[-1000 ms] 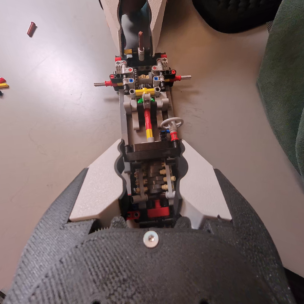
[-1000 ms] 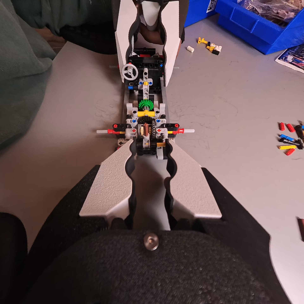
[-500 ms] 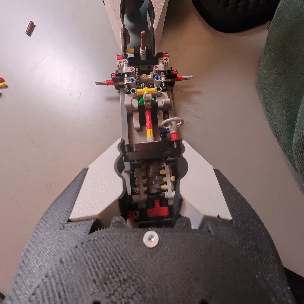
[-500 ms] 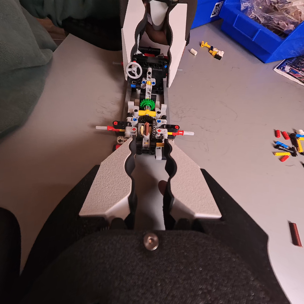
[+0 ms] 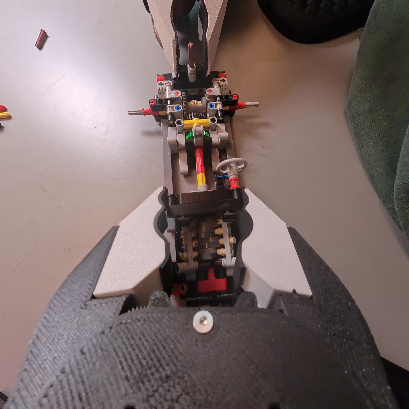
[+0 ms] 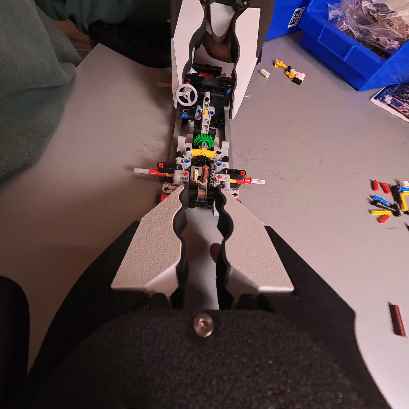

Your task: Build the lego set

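Note:
The long lego chassis (image 5: 199, 155) lies lengthwise on the grey table, with a grey steering wheel (image 5: 232, 164), a green gear (image 6: 203, 140) and side axles. My left gripper (image 5: 203, 192) is shut on its engine end, jaws pressing the black frame. My right gripper (image 6: 202, 190) faces it from the other end (image 5: 191, 66). Its fingertips (image 6: 180, 194) close on the black rear block. A brown axle (image 6: 205, 173) stands up from that block, between the tips (image 5: 190, 54). The left gripper shows at the far end in the right wrist view (image 6: 204, 110).
Blue bins (image 6: 354, 51) with bagged parts and a booklet (image 6: 394, 104) stand at the far right. Loose red, blue and yellow pins (image 6: 389, 203), a brown piece (image 6: 397, 319) and small parts (image 6: 287, 73) lie on the table. Green fabric (image 5: 380, 110) borders the table edge. One gripper's finger ends stand about 11 centimetres off the other's. Measured from the fingertips, the brown piece (image 6: 397, 319) is 20 centimetres or so from the right gripper and 25 centimetres from the left. The left camera catches it too, in the left wrist view (image 5: 40, 41).
The right gripper's jaws have narrowed onto the rear block around the brown axle. The left gripper keeps its hold; the chassis has hardly moved.

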